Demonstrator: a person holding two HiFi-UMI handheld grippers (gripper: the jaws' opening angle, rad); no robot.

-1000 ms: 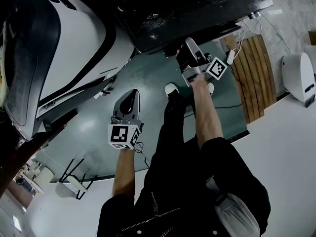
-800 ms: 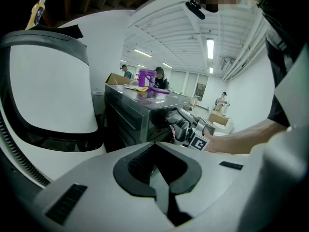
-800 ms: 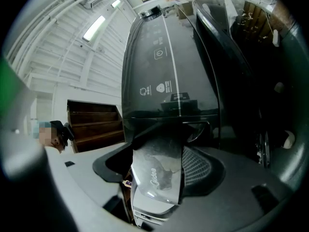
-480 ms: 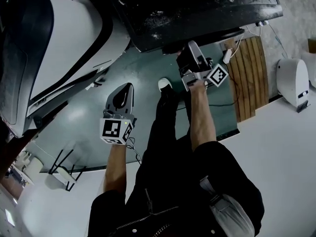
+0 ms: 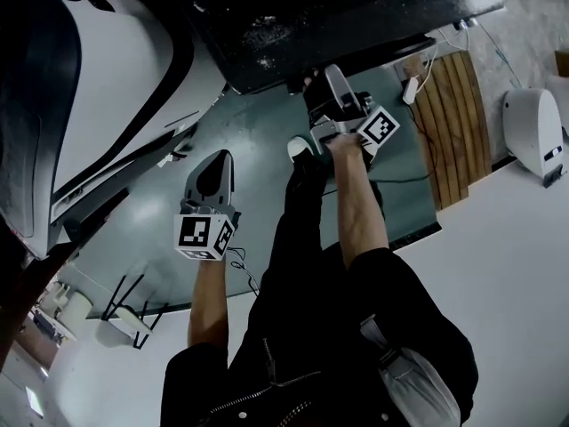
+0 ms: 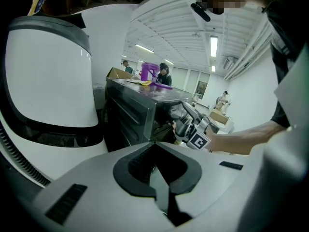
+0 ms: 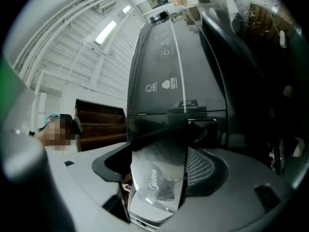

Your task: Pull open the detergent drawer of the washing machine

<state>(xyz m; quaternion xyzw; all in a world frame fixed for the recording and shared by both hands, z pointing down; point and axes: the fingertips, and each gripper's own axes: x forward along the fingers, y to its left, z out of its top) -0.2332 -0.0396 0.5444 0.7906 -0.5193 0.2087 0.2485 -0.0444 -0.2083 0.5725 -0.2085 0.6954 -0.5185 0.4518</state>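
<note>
Right gripper (image 7: 161,144) tilts upward at the front of the dark washing machine (image 5: 356,7), just under the front edge of its top. Its jaws have just been opening, and they stand wide with the silvery face of the detergent drawer (image 7: 157,182) between them. That face nearly fills the gap, its side edges just beside the pads (image 7: 205,166), but the pads do not seem to press on it (the fit is close, so this is a judgement). Coming in from below probably lets the jaws bracket the face and draw it straight out toward the person.

Whether the drawer has slid out at all is hard to tell, because the head view hides it behind the gripper. The person's arm (image 5: 356,203) reaches straight to the machine, a fair line for a pull.

Left gripper (image 6: 154,146) hangs apart over the green floor (image 5: 267,140), between the machine and a white rounded appliance (image 5: 98,78). Its jaws are together on nothing, and it is likely held clear because one claw is enough here. A firmer closing on the face looks needed before any pull.
</note>
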